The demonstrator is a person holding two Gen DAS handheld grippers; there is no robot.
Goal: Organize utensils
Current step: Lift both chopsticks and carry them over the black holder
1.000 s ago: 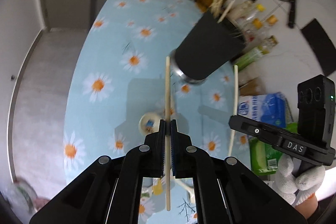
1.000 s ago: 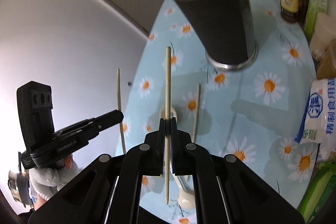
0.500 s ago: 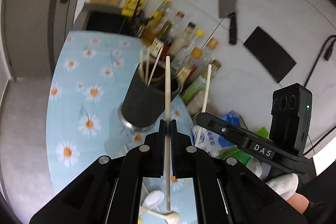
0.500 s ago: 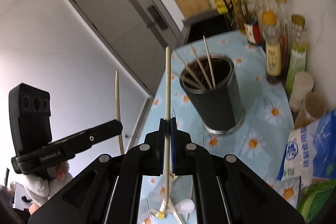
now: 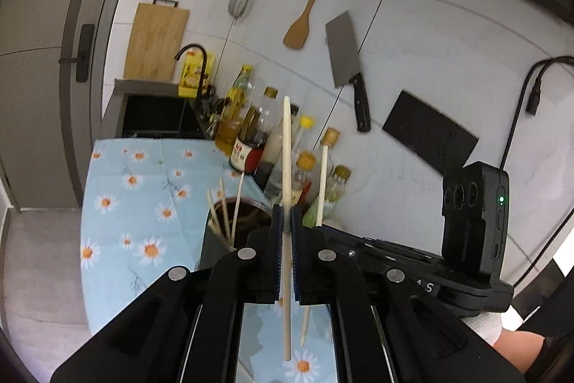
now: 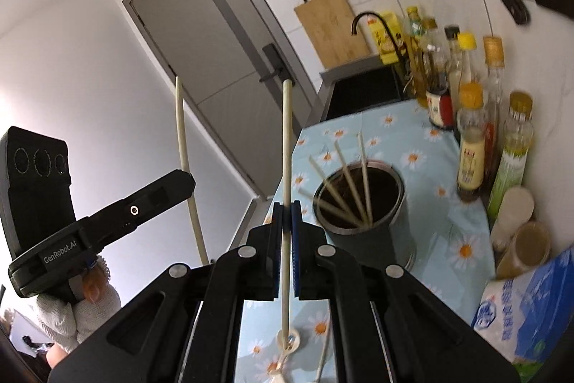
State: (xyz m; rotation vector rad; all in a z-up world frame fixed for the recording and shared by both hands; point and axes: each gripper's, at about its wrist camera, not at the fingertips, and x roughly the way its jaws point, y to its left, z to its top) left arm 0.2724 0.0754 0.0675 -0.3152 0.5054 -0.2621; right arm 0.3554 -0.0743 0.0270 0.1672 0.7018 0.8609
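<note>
Each gripper's jaws clamp 1 chopstick (image 5: 286, 146) above the holder (image 6: 358, 221).

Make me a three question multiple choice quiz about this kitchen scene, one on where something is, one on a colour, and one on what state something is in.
1. Where is the cleaver?
A. Hanging on the wall
B. Lying on the tablecloth
C. Standing in the holder

2. What colour is the tablecloth?
A. Red check
B. Light blue with daisies
C. Plain white

3. What is the right gripper doing?
A. Open and empty
B. Shut on a spoon
C. Shut on a chopstick

Answers: 1 A, the cleaver hangs on the white tiles beside the wooden spatula. 2 B, blue cloth with white and orange daisies shows around the dark holder. 3 C, a pale chopstick stands clamped between its blue pads.
</note>
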